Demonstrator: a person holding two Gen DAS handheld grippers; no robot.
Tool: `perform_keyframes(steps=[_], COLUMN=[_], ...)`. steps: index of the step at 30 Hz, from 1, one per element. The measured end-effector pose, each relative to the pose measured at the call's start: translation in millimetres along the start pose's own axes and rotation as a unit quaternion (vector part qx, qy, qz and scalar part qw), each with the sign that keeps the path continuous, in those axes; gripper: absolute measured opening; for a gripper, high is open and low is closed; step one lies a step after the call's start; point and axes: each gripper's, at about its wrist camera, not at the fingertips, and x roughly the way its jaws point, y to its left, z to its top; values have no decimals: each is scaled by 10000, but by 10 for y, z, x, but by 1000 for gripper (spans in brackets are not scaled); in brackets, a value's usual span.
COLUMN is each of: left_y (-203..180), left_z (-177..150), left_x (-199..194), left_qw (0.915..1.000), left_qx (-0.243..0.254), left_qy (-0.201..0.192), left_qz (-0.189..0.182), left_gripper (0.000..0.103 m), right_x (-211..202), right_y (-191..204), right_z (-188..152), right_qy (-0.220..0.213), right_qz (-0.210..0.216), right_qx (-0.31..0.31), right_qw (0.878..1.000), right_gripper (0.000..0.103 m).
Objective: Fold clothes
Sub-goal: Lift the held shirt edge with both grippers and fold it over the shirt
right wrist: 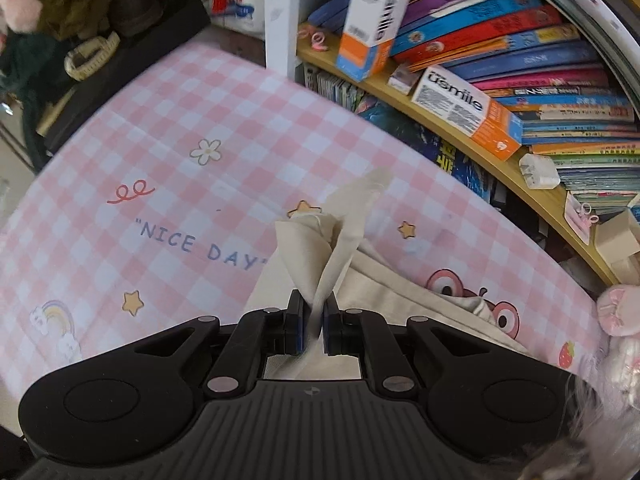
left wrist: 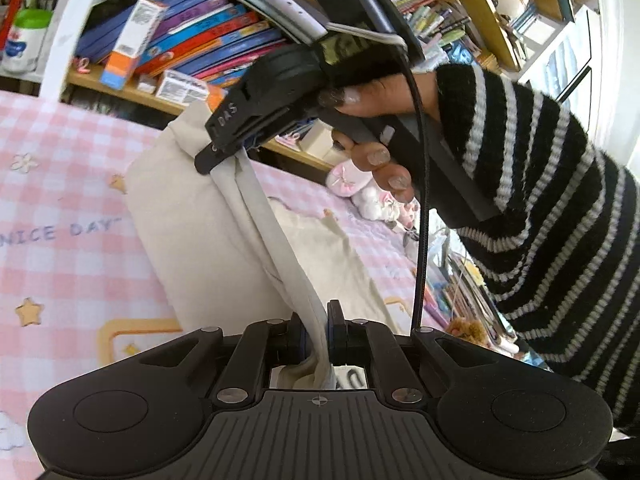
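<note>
A cream cloth garment [left wrist: 188,232] hangs lifted above the pink checked surface [left wrist: 60,208], stretched between both grippers. My left gripper [left wrist: 318,328] is shut on one edge of it, the fabric running up from between its pads. Further up in the left wrist view, the right gripper [left wrist: 224,148] pinches the other end, held by a hand in a black-and-white striped sleeve [left wrist: 540,200]. In the right wrist view my right gripper [right wrist: 316,320] is shut on a bunched corner of the cream garment [right wrist: 320,240], with the rest of it draped below over the pink checked surface [right wrist: 160,160].
A wooden bookshelf [right wrist: 460,136] packed with books and cartons borders the far side of the surface. A pink plush toy [right wrist: 620,312] lies at the right edge. Dark bags and clutter [right wrist: 80,20] sit beyond the far left corner.
</note>
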Motion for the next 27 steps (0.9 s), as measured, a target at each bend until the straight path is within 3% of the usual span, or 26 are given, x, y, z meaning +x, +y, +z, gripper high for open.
perform_keyframes(steps=[13, 27], left_y=[-921, -1613], left_z=[93, 239], left_x=[578, 1260], left_qw=[9963, 9936], left_qx=[-53, 496], left_qy=[-216, 191], left_qz=[830, 999], left_gripper=[8, 8], right_x=[-412, -683], right_y=[-1219, -2242], right_z=[-527, -1033], right_qy=[-903, -1525], right_qz=[924, 1117], right_qx=[-98, 234], right_qw=[9916, 9817], right_gripper=[8, 8])
